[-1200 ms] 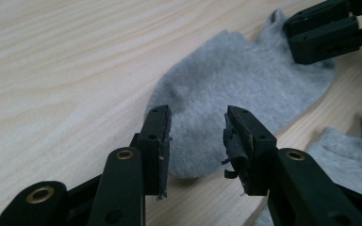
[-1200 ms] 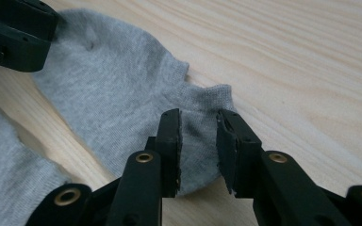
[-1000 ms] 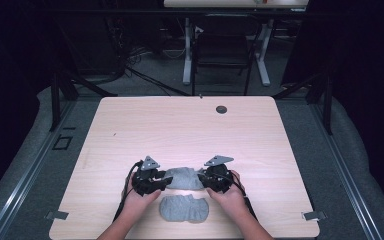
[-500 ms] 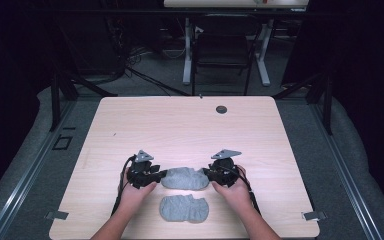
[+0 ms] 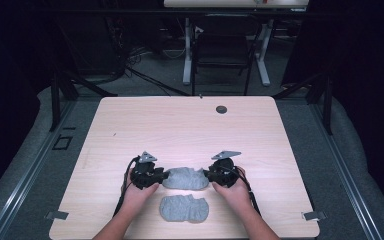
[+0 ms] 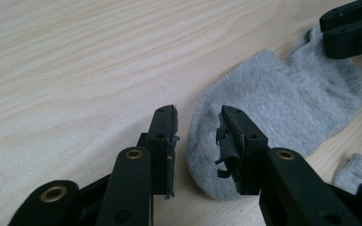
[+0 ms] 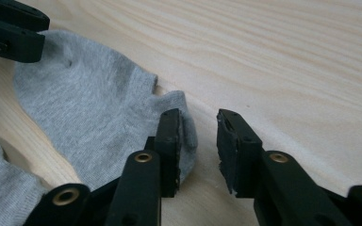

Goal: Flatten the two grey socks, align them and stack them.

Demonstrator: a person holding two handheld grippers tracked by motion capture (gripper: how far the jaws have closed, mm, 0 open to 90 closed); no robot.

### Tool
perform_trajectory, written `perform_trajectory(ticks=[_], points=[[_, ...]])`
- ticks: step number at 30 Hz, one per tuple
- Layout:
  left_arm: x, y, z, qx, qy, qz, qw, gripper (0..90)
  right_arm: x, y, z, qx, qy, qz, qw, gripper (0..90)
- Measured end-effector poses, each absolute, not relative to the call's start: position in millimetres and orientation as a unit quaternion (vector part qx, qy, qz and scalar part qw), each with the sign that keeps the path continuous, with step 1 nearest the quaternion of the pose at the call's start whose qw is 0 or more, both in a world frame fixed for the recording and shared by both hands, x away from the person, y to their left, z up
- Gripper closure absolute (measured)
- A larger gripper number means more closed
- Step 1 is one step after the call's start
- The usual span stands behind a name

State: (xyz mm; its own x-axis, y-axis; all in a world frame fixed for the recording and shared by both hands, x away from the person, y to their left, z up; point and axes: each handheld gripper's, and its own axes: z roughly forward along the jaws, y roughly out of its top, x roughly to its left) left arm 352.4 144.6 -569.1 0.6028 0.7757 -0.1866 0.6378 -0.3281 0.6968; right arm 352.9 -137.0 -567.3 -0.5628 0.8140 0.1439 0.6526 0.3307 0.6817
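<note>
Pale wood grain runs across the table (image 5: 190, 130), which stands on grey carpet with dark curtains at both sides and a desk frame and chair behind it; a small dark round hole (image 5: 221, 109) sits near the far edge of the tabletop. Two grey ankle socks lie near the person's edge; the farther sock (image 5: 185, 178) lies flat between the two grippers, and the nearer sock (image 5: 184, 209) lies just beside it, closer to the person, between the forearms.

From the high view, the left gripper (image 5: 162, 175) meets the farther sock at its left end, and the right gripper (image 5: 207, 175) meets it at its right end, each held low over the wood by a hand. In the left gripper view, the left gripper (image 6: 198, 141) has its jaws parted with a gap between them; they have just been closing, and the rounded end of the sock (image 6: 283, 103) lies between and under the tips, though the pads do not yet press on it. In the right gripper view, the right gripper (image 7: 200, 146) also stands parted and has just been closing; one jaw rests over the cuffed edge of the sock (image 7: 89, 108), while the other stands over bare wood.
</note>
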Motion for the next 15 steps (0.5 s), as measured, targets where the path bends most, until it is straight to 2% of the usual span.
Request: perform_trajectory(ticks=[9,15], points=[[350.2,144.1,-569.3,0.82,0.424,0.089,0.375,84.7,350.2,-131.5,-569.7,0.438,0.82,0.351,0.113,85.8],[346.6,145.4,-565.3,0.821,0.418,0.092,0.377,87.2,345.8,-131.8,-564.4,0.431,0.819,0.359,0.117,87.3]])
